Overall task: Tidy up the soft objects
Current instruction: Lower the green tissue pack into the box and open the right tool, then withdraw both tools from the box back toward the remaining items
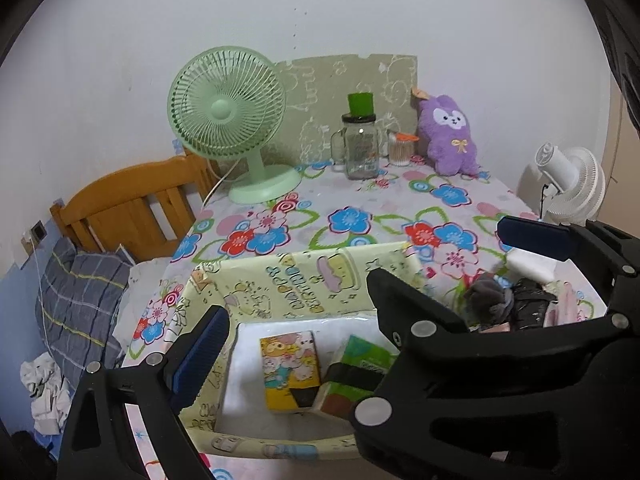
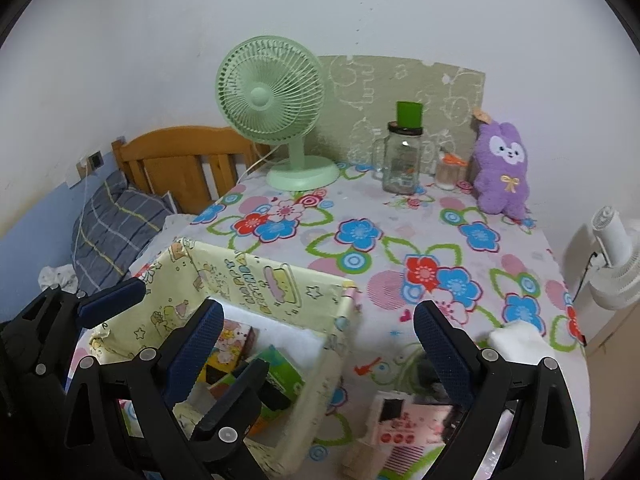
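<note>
A pale yellow cartoon-print cloth basket point(image 1: 304, 280) point(image 2: 256, 276) stands at the table's near left. It holds a yellow tissue pack point(image 1: 290, 368) and a green pack point(image 1: 366, 356). My left gripper point(image 1: 316, 332) hovers open over the basket, with nothing between its pads. Its right finger is hidden behind the right gripper's black frame. My right gripper point(image 2: 318, 312) hangs open above the basket's right wall and is also empty. Right of the basket lie a grey cloth point(image 1: 488, 296), a white folded cloth point(image 2: 516, 336) and a pink-and-white pack point(image 2: 400, 420). A purple plush point(image 2: 504, 168) sits at the back.
On the flowered tablecloth point(image 2: 360, 236) at the back stand a green desk fan point(image 2: 276, 108), a glass jar mug point(image 2: 402, 160) topped by a green cup, and a small swab jar point(image 2: 448, 174). A white fan point(image 2: 616, 256) stands off the right edge. A wooden headboard point(image 1: 128, 204) and pillow point(image 1: 80, 292) are at left.
</note>
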{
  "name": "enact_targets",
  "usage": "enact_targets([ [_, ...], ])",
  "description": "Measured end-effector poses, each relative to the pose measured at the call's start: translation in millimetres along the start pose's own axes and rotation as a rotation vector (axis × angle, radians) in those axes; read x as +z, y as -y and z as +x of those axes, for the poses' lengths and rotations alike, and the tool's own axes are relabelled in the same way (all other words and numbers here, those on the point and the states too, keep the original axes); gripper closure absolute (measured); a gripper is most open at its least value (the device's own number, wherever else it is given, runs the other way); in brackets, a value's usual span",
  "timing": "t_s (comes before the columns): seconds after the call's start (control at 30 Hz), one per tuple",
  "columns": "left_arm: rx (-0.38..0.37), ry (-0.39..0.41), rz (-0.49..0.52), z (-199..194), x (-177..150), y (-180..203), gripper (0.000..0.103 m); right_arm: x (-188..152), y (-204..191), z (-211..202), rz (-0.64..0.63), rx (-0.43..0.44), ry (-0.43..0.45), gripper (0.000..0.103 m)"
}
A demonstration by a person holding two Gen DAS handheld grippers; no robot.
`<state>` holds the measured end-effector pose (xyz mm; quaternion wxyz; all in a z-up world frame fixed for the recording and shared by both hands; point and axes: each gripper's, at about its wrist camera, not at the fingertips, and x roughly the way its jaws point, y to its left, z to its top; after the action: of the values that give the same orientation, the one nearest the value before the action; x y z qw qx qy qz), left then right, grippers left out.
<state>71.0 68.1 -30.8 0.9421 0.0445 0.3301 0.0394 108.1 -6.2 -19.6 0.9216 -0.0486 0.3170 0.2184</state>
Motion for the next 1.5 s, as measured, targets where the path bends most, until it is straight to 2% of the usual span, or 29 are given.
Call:
enact_targets([
  [0.5,-0.078,0.053,0.003,-21.4,5.7,41.1,0.006,-11.5,34.9,-44.0,0.037,-0.101,0.076,0.005],
  [0.67,-0.096,0.062,0.005,-26.4,5.7,53.3,0.006,-17.0,45.1,-57.2,0.05,-0.161,0.099,0.005],
  [0.97,-0.128,0.075,-0.002,-33.7,3.9,73.5,0.006,-27.7,64.3,-75.4,0.074,-0.198,0.113,0.005],
  [1.17,-0.136,0.095,-0.014,-35.8,1.5,86.4,0.006,-35.8,76.4,-88.9,0.078,-0.271,0.151,0.005],
  [1.5,-0.181,0.103,-0.007,-37.5,-2.6,107.3,0.006,-51.9,97.2,-101.9,0.115,-0.277,0.166,0.005],
])
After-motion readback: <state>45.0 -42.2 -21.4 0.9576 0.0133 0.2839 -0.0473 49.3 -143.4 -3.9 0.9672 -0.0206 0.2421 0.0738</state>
